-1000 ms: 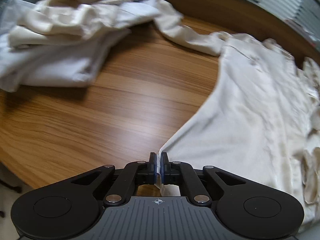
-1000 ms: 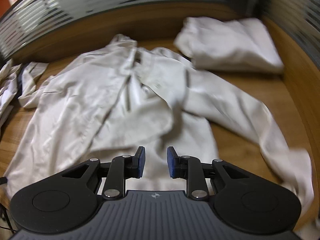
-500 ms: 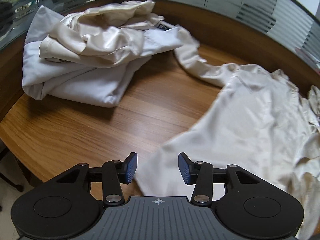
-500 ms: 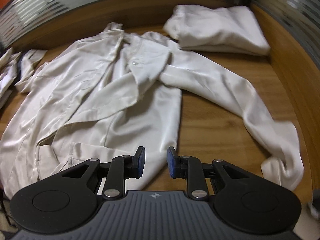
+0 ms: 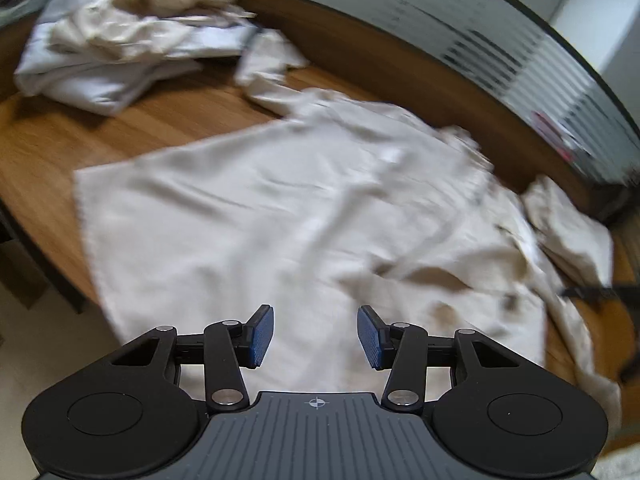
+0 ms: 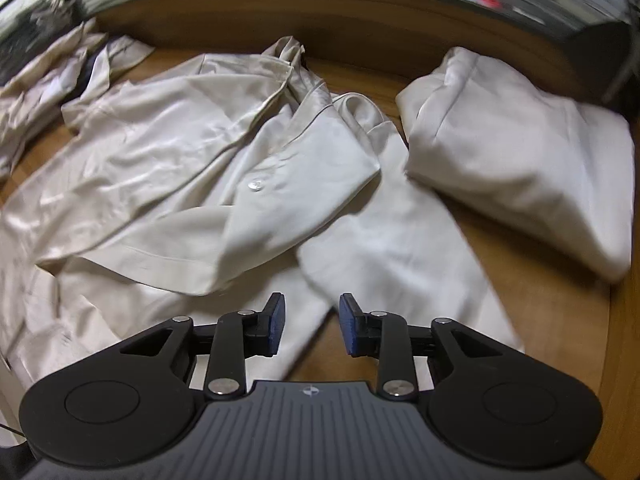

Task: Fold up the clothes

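The left claw [image 5: 315, 335] has flat blue ribbed pads on black linkage arms; its jaws stand apart with nothing between them, having just been opening. Right below and ahead of it lies the shirt [image 5: 280, 208], a cream, satiny cloth spread fairly flat with soft creases, its straight hem edge towards the left of this view. The claw hangs above the cloth and I cannot tell that it touches it. One sleeve [image 5: 268, 64] trails away to the far left, reaching a loose pile [image 5: 120, 52] of crumpled cream and white garments. The tabletop [image 5: 44, 140] is warm brown wood grain with a raised wooden rim behind.

The right claw [image 6: 312, 323], of the same build, also has its jaws parted and empty, somewhat less widely; they have just been opening. Beneath its tips runs the shirt's other sleeve [image 6: 392, 248], a long smooth band stretching away to the shoulder. To the left the front panel [image 6: 256, 200] is folded over on itself, glossy, with a small pale button [image 6: 256, 185] and a piped collar [image 6: 288, 64] beyond. On the right, just beside the sleeve, sits a neatly folded stack [image 6: 520, 168] of the same pale fabric, plump and rounded at its edges. More crumpled cloth [image 6: 44, 92] lies at the far left.
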Available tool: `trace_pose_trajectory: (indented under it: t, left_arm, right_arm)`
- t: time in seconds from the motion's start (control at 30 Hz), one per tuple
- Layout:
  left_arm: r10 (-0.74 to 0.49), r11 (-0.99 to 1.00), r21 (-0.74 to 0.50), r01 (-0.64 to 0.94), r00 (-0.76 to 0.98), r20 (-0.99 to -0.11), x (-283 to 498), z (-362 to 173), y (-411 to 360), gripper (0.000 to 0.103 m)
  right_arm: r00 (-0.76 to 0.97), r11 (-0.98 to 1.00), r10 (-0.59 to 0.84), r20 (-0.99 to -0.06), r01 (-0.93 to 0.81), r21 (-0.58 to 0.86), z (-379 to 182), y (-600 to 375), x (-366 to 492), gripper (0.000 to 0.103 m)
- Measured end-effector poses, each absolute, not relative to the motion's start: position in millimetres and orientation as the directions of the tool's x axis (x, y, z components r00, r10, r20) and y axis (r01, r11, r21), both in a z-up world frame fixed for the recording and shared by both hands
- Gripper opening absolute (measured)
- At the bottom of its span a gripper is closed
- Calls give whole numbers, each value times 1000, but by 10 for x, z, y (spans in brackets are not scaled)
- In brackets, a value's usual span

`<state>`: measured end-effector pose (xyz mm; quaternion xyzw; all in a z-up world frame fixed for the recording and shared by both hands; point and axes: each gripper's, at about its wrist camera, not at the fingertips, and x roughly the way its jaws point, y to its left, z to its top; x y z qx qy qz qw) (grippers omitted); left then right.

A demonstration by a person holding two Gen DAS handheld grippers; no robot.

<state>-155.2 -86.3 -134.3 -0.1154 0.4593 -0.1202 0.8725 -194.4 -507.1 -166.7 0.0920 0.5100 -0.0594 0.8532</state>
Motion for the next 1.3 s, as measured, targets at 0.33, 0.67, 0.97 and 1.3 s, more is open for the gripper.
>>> trace_pose_trajectory:
  t: [0.33, 0.67, 0.97, 1.3]
  left_arm:
    - [-278, 960, -222, 169, 527, -803, -1640, -1581, -1802, 58]
    - [-319, 948, -272, 166, 465, -826, -1204, -1714, -2237, 59]
    - [-374, 921, -383, 77, 459, -806, -1208, -1805, -2249, 13]
    - [-476, 857, -516, 15, 410, -778, -2432, -1534, -2015, 13]
  right_arm:
    - [461, 992, 103, -882, 11, 122, -1677, -5227, -1696, 42]
    - [487, 980, 173, -856, -2, 198, -1546, -5159, -1719, 44]
    - [505, 980, 182, -844, -22, 199, -1432, -5171, -1885, 47]
    - [470, 981, 144, -871, 45, 187, -1703, -5321, -1782, 47]
